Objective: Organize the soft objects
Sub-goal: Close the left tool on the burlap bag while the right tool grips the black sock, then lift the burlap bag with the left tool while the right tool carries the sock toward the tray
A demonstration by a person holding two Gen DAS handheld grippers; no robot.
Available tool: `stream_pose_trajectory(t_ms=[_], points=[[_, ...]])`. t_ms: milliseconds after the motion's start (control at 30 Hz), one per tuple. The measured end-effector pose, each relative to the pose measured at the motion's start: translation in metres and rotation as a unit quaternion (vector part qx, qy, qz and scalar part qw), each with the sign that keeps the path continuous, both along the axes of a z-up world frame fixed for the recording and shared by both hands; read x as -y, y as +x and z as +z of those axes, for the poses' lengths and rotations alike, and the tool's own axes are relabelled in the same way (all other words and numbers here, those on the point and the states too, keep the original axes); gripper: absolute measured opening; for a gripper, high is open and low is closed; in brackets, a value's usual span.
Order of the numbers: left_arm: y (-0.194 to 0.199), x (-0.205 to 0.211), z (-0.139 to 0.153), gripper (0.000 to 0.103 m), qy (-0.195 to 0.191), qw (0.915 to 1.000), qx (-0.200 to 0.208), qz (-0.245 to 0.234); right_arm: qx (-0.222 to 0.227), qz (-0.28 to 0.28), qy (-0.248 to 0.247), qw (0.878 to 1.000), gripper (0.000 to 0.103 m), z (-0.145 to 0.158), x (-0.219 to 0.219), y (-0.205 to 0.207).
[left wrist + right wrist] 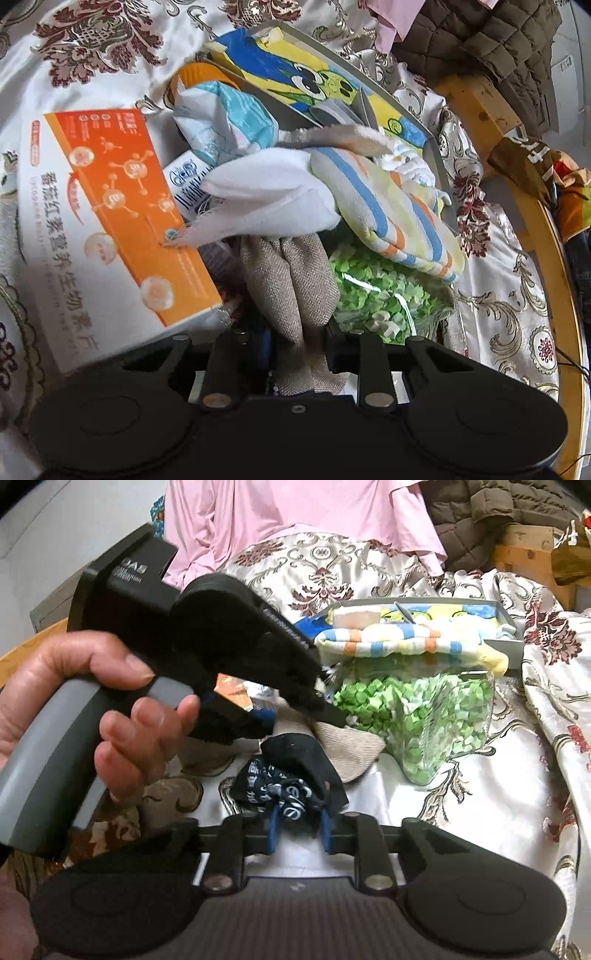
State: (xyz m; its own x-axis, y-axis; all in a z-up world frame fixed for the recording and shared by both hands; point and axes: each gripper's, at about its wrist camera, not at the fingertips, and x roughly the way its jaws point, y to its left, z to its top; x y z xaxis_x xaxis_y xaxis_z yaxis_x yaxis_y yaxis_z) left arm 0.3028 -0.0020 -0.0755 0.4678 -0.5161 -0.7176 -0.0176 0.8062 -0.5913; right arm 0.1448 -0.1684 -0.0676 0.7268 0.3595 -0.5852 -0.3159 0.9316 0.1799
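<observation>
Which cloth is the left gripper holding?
The left gripper is shut on the beige woven cloth; the white cloth and striped towel lie beyond it, untouched.

Two tongs [299, 354] [298, 830], one beige cloth [291, 280], one black cloth [295, 775], one striped towel [399, 218], one orange box [122, 206].

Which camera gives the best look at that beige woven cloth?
The left wrist view: the beige cloth fills the centre, pinched by the left gripper. In the right wrist view only a corner shows, behind the black printed cloth.
</observation>
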Motion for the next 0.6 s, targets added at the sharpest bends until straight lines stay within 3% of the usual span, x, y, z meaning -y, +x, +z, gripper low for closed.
stream_pose_trajectory(t_ms=[167, 600], points=[[0.002, -0.008, -0.002, 0.028, -0.024, 0.9996, -0.012, 0.004, 0.013, -0.006, -0.002, 1.000, 0.010, 0.012, 0.005, -0.009], [-0.027, -0.020, 0.008, 0.026, -0.014, 0.9999, 0.002, -0.005, 0.060, -0.033, -0.010, 0.998, 0.001, 0.039, 0.029, -0.024]])
